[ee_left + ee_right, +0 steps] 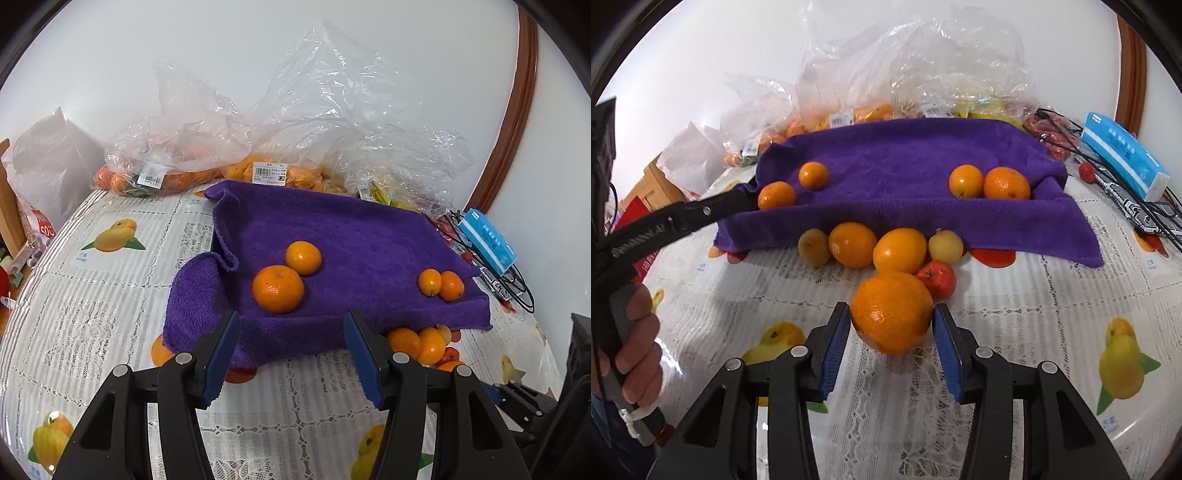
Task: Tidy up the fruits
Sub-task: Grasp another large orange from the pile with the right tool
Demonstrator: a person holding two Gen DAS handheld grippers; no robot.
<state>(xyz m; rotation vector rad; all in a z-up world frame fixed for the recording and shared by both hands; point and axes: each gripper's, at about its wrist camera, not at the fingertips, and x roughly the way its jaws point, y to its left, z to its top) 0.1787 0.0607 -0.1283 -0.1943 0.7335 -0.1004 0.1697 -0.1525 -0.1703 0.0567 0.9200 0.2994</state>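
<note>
Bracketing a big orange (pixel 892 312), the right gripper (pixel 891 332) has its blue pads on both flanks of the fruit; the left pad touches the peel, the right pad sits at its edge, so this reads as a grasp, with the orange low over the tablecloth (pixel 1015 332). Left gripper (pixel 291 354) stands released, nothing between its pads, aimed at the near hem of the purple towel (pixel 351 236).

Just past the held orange: a small red fruit (pixel 938 278) beside it, then a row along the towel's hem, namely a greenish fruit (pixel 813 246), two orange fruits (pixel 852 244) touching each other, and a pale yellow one (pixel 945 246).

On the towel, which drapes over a raised tray: two oranges at its left (pixel 278 289), touching, and two smaller ones at its right (pixel 430 281), also touching.

Behind the towel, against the wall: clear bags (pixel 207 129) of fruit with price labels. To the right, a blue tissue pack (pixel 487 240) lying on black cables. In the right wrist view, a hand (pixel 637 343) grips the handle of the left tool.
</note>
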